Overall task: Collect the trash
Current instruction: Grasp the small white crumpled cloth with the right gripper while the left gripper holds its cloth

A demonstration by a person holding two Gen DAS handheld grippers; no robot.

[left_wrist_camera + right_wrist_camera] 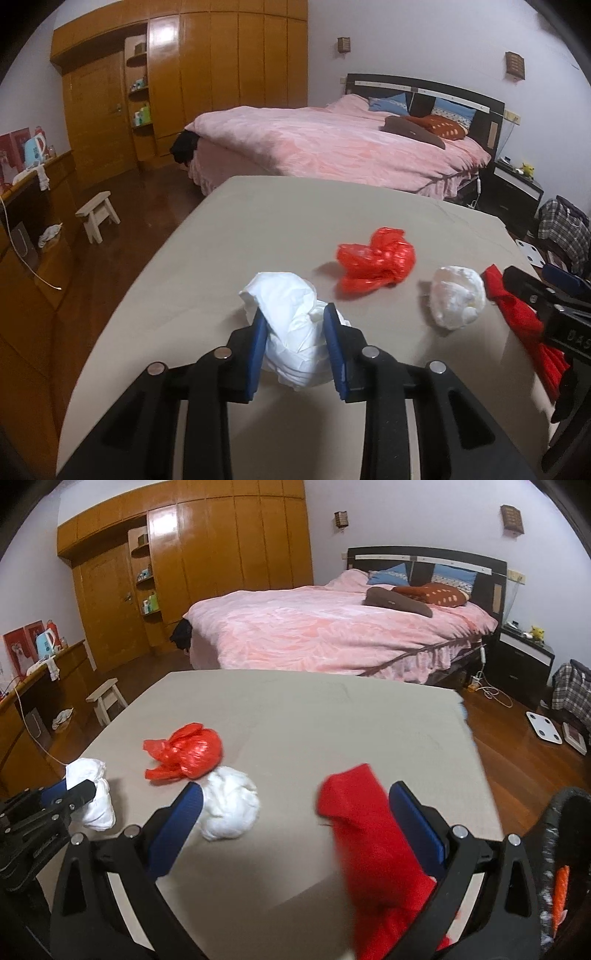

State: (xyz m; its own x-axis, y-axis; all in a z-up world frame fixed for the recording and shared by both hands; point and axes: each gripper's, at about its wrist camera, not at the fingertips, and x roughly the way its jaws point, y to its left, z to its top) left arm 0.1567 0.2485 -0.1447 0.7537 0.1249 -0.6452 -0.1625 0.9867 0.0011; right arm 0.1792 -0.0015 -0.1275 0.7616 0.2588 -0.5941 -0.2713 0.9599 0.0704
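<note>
1. Between the blue pads of the left gripper point(297, 325) sits a crumpled white tissue wad point(295, 332). Both pads press into its sides, so it's pinched. From the right wrist view the same wad point(92, 797) looks a bit clear of the table top point(295, 709), though it's right at the warped edge of the lens, so I wouldn't swear to that.

2. Just ahead of the left gripper and off to its right lies a scrunched red plastic bag point(375, 260), flat on the beige table, touching nothing else.

3. Further right of that bag, near the right gripper, is a second white paper ball point(458, 301). In the right wrist view that ball point(229, 806) is just outside the right gripper's left finger point(184, 819), not between the fingers.

4. The right gripper point(295, 808) is spread wide. A red cloth-like piece point(365, 830) lies in the gap, up against the right-hand pad point(417, 827), with plenty of room on the other side, so nothing is squeezing it. It's blurred, so exactly what it is, no idea.

5. Down in the bottom-right corner of the right wrist view, beside the right gripper, there's a dark bin rim point(554, 834) with something orange point(561, 893) inside.

6. Beyond the table, straight ahead of both grippers: a bed with a pink cover point(332, 631), wooden wardrobes point(221, 554) behind it, and a small stool point(109, 698) on the floor to the left.
</note>
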